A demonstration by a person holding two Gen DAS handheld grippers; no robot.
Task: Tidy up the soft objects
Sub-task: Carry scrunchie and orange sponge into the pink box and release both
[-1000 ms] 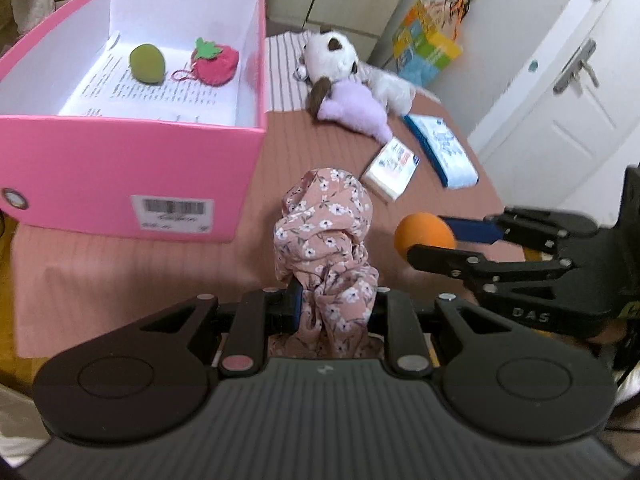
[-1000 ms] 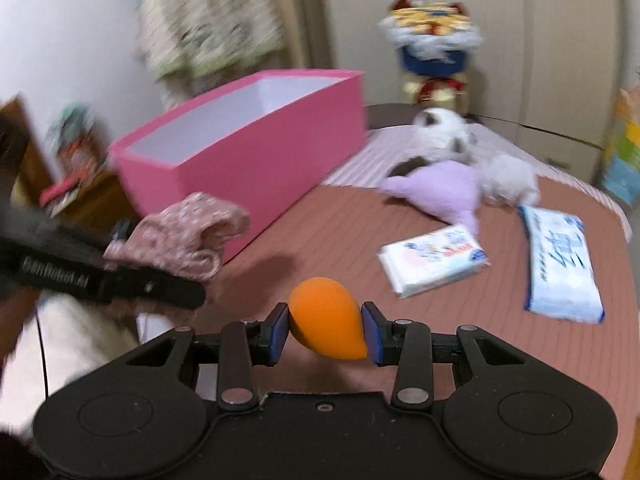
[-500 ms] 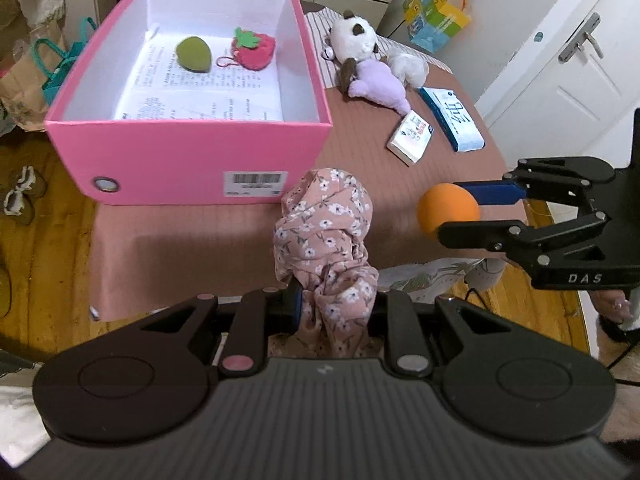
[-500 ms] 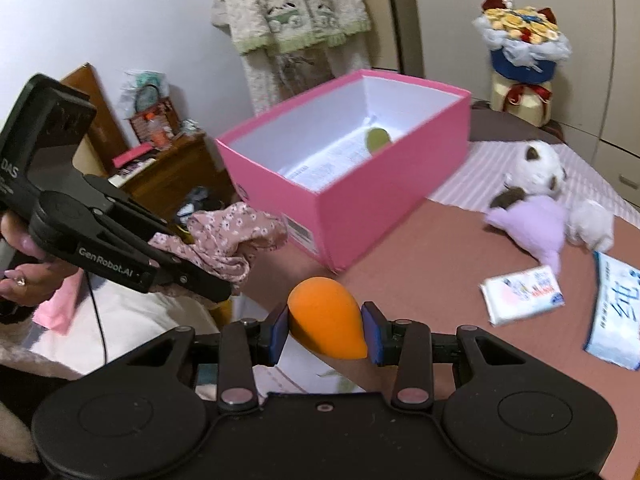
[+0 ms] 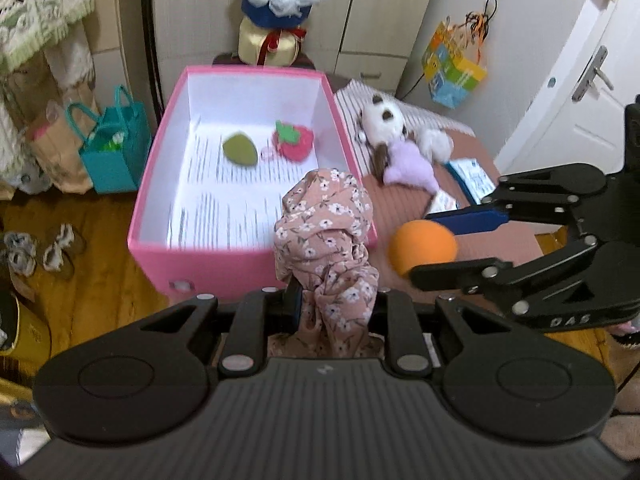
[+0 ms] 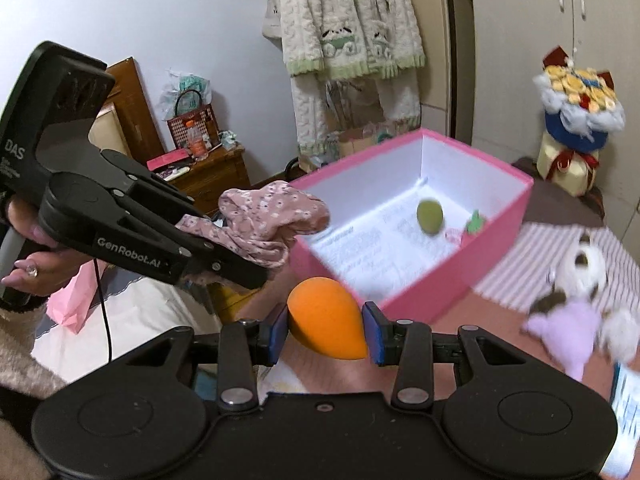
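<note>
a bunched floral cloth (image 5: pixel 326 240) is clamped between the fingers of the left gripper (image 5: pixel 334 304), held up just in front of the pink box's (image 5: pixel 256 264) near wall. an orange makeup sponge (image 6: pixel 326 322) is pinched by the blue pads (image 6: pixel 372 332) of the right gripper (image 6: pixel 325 334), just right of the cloth. a green sponge (image 5: pixel 239 148) and a red strawberry plush (image 5: pixel 294 142) are seen lying inside the box on printed paper. a plush dog (image 5: pixel 396 136) is sprawled on the table (image 5: pixel 404 208) beside it.
</note>
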